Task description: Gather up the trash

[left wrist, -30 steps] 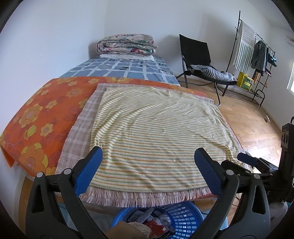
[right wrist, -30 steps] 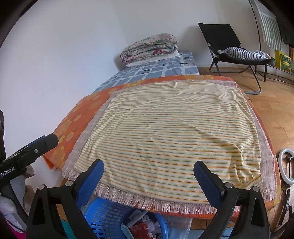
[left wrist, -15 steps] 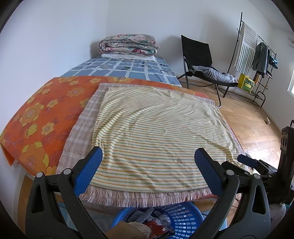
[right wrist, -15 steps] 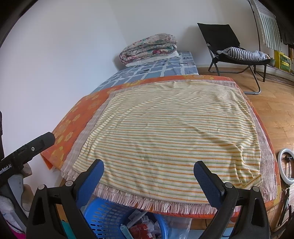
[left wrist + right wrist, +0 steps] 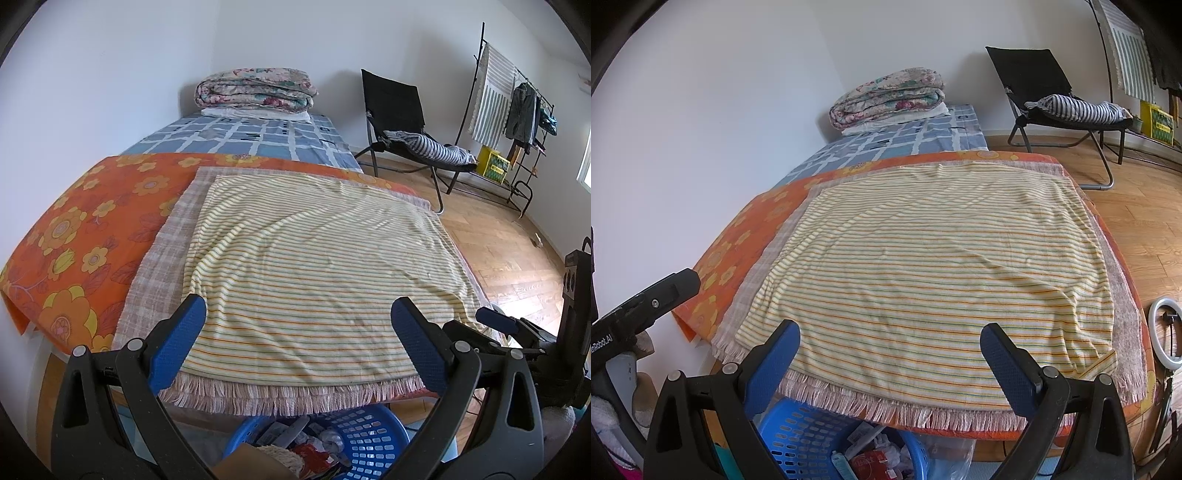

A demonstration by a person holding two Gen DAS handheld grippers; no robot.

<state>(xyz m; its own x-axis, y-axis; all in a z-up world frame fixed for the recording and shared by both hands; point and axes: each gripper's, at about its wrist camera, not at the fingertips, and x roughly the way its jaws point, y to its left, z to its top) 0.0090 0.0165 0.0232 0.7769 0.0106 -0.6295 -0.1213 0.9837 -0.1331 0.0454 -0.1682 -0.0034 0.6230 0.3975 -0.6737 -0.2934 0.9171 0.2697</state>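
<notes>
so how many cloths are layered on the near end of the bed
3: a striped cloth on top, a fringed checked one under it showing at the left and front edges, and an orange floral sheet at the bottom. More may be hidden beneath.

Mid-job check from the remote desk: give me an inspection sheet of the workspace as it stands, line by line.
Surface: striped cloth lies flat over a fringed checked blanket and an orange floral sheet; no loose trash seen on top.
Job's things: blue basket below the near bed edge, holding wrappers and crumpled paper.
Clutter: folded quilt at the far end of the bed.
Grippers: left tongs open, empty; right tongs open, empty.
Cables: thin dark lead by the ring light; its run cannot be told.
Surroundings: black chair with striped fabric, clothes rack, wooden floor.
</notes>
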